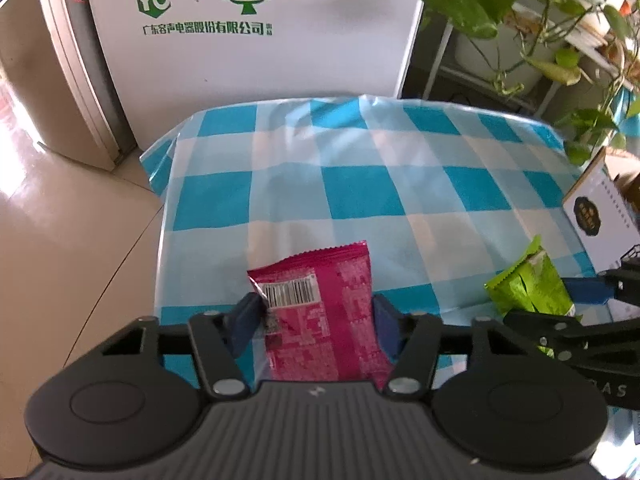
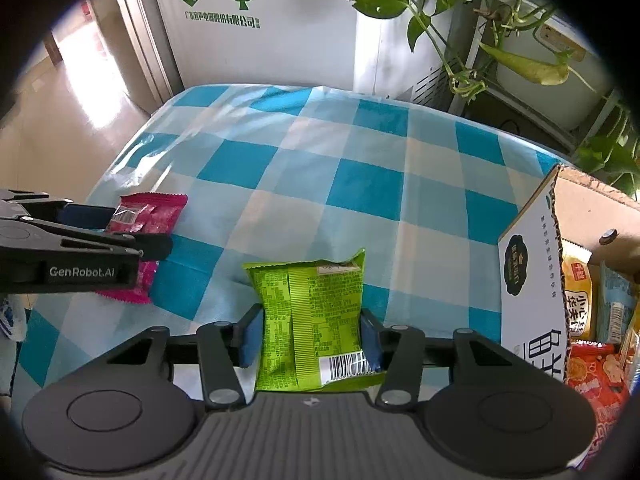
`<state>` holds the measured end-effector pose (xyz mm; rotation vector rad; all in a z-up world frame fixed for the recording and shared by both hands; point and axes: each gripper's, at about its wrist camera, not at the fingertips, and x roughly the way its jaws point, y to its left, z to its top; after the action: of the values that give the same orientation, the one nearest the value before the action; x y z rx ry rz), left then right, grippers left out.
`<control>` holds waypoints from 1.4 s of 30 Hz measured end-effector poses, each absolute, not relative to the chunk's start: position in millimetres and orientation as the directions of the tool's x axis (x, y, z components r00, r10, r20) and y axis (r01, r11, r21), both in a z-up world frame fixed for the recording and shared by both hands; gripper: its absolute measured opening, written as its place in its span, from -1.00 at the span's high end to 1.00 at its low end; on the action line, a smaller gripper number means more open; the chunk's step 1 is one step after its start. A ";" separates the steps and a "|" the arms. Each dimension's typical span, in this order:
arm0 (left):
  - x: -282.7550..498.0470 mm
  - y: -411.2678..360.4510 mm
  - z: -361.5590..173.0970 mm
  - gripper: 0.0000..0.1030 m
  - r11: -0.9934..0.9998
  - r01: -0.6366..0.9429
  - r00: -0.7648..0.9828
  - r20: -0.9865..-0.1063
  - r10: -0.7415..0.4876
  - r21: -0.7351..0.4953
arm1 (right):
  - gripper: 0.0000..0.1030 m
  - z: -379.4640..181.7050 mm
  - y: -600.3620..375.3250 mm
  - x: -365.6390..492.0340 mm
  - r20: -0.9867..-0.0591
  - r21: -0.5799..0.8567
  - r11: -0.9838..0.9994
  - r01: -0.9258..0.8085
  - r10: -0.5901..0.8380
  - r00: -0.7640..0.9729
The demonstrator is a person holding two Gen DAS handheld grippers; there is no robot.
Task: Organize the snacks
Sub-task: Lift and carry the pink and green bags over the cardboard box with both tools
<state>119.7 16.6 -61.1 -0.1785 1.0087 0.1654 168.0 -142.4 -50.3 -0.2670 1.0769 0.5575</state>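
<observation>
My left gripper (image 1: 316, 320) is shut on a magenta snack packet (image 1: 324, 312), barcode side up, held over the near part of the blue-checked tablecloth (image 1: 360, 184). My right gripper (image 2: 308, 332) is shut on a green snack packet (image 2: 312, 312) with a barcode at its lower right. In the right wrist view the left gripper (image 2: 132, 228) with the magenta packet (image 2: 156, 212) is at the far left. In the left wrist view the right gripper (image 1: 576, 304) with the green packet (image 1: 528, 284) is at the right.
An open white cardboard box (image 2: 532, 280) stands on the table's right side with several snack packets (image 2: 596, 368) inside. A white fridge carton (image 1: 248, 28) stands behind the table. Potted vines (image 2: 460, 8) hang at the back right. Tiled floor (image 1: 60, 260) lies left.
</observation>
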 end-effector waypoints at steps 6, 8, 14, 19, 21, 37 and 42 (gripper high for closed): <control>105.8 14.8 -54.7 -0.02 0.967 -0.207 0.568 -0.823 -0.003 -0.146 | -0.09 -35.7 -148.4 161.9 -0.867 0.085 0.852 -0.517 0.319 0.383; 100.0 13.1 -52.6 -0.01 0.964 -0.206 0.586 -0.810 -0.016 -0.169 | -0.09 -30.2 -151.4 157.0 -0.859 0.096 0.858 -0.504 0.328 0.394; 74.9 5.9 -44.3 -0.01 0.950 -0.222 0.631 -0.775 -0.032 -0.220 | -0.09 -12.2 -164.9 135.7 -0.832 0.118 0.879 -0.463 0.342 0.437; 52.2 -0.3 -40.7 -0.01 0.944 -0.215 0.654 -0.755 -0.050 -0.249 | -0.09 2.1 -187.7 111.9 -0.801 0.144 0.910 -0.389 0.338 0.494; 44.7 -2.0 -39.6 -0.01 0.943 -0.209 0.659 -0.750 -0.060 -0.259 | -0.09 4.7 -194.8 103.7 -0.793 0.147 0.919 -0.367 0.331 0.512; 11.1 -6.5 -19.0 -0.01 0.937 -0.160 0.735 -0.671 -0.097 -0.310 | -0.09 40.5 -248.7 54.2 -0.688 0.187 0.952 -0.241 0.302 0.660; 5.6 -10.1 -12.3 -0.01 0.934 -0.161 0.742 -0.663 -0.100 -0.320 | -0.09 56.4 -279.0 54.2 -0.644 0.204 0.960 -0.190 0.278 0.713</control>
<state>5.6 -10.1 -12.3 -0.3733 0.7388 0.0341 54.2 -279.0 56.4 0.1266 0.7327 0.2603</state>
